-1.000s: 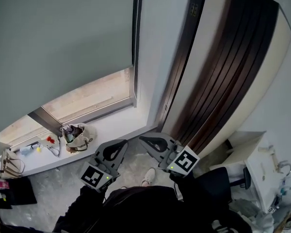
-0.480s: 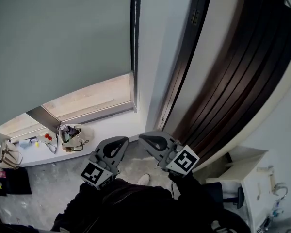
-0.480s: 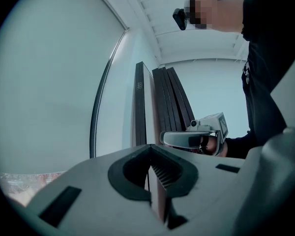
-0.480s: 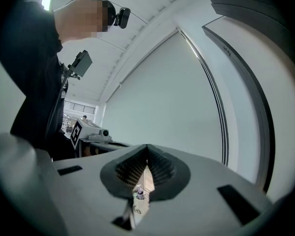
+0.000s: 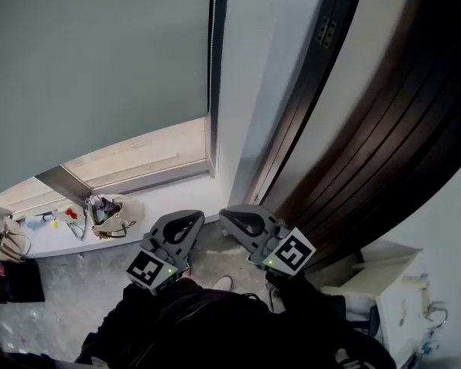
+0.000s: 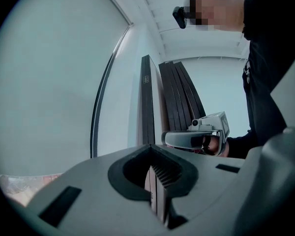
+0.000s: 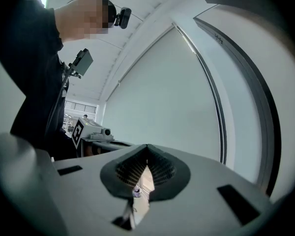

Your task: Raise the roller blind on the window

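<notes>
A grey-green roller blind [image 5: 92, 60] covers most of the window, leaving a strip of glass [image 5: 138, 156] bare above the sill. Its chain [image 5: 213, 44] hangs along the blind's right edge, and shows too as the chain [image 6: 99, 112] in the left gripper view and the chain [image 7: 215, 112] in the right gripper view. My left gripper [image 5: 194, 220] and right gripper [image 5: 227, 217] are held side by side low in front of me. They point at the wall right of the window, well short of the chain. Both are shut with nothing in them: left gripper [image 6: 150, 150], right gripper [image 7: 146, 148].
Dark brown door panels [image 5: 369, 129] lean along the wall on the right. A beige bag [image 5: 107, 215] and small items sit on the white sill [image 5: 169, 202]. A black bag [image 5: 15, 279] lies on the floor at left, white furniture [image 5: 384, 283] stands at lower right.
Both shut grippers have travelled level together towards the wall between window and door. In the head view the sill and bag have slid left and the door panels loom larger.
</notes>
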Tool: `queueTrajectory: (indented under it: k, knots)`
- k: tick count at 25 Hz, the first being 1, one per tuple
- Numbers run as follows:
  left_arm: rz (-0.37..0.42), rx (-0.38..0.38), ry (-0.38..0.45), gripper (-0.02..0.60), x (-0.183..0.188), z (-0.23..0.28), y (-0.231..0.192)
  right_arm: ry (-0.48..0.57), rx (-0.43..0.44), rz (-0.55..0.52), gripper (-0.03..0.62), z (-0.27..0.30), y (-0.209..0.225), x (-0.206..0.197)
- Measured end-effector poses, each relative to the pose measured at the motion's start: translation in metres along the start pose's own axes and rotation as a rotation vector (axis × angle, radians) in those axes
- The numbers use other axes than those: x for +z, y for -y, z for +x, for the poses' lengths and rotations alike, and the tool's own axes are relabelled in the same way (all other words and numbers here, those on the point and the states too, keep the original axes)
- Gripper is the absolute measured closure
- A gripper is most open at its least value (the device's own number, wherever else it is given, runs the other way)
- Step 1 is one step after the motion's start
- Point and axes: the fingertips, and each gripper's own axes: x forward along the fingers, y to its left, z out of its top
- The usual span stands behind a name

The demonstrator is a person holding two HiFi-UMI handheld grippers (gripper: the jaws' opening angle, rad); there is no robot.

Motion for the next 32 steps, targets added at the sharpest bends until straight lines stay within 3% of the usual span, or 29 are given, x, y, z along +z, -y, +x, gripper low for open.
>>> queueTrajectory:
  k: [11,17,25,32]
  knots:
    - [0.004,-0.093,0.01,0.577,0.016,0.052,-0.085,-0.014,-0.127,-0.032,0.588,0.049,0.068,0.009]
    - [0.08,-0.149,0.039,0.575,0.029,0.089,-0.151,-0.014,-0.226,-0.026,0.588,0.084,0.107,0.012]
    - [0.091,-0.223,0.042,0.574,0.052,0.133,-0.204,-0.018,-0.348,-0.015,0.588,0.11,0.135,0.004]
    - [0.089,-0.257,0.049,0.462,0.062,0.175,-0.229,-0.027,-0.414,0.003,0.588,0.122,0.148,-0.01]
